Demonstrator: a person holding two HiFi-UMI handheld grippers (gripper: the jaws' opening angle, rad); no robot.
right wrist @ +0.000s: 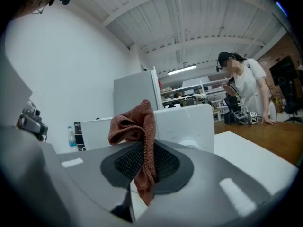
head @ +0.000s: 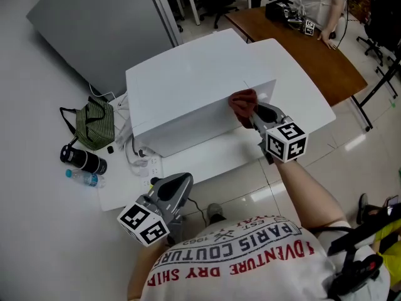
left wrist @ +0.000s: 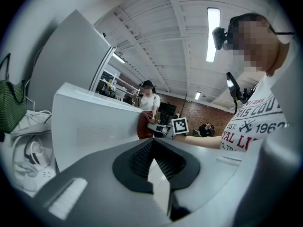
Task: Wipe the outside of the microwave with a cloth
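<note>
Cloth (head: 243, 101) is clamped in my right gripper (head: 255, 112) at the microwave (head: 188, 86) front. My left gripper (head: 178, 180) is closed, empty. Wiping seems barely begun.

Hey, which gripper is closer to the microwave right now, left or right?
Right. The right gripper, shut on the cloth, is right at the microwave's front upper edge. The left gripper is apart from it, low by the table's near edge.
</note>
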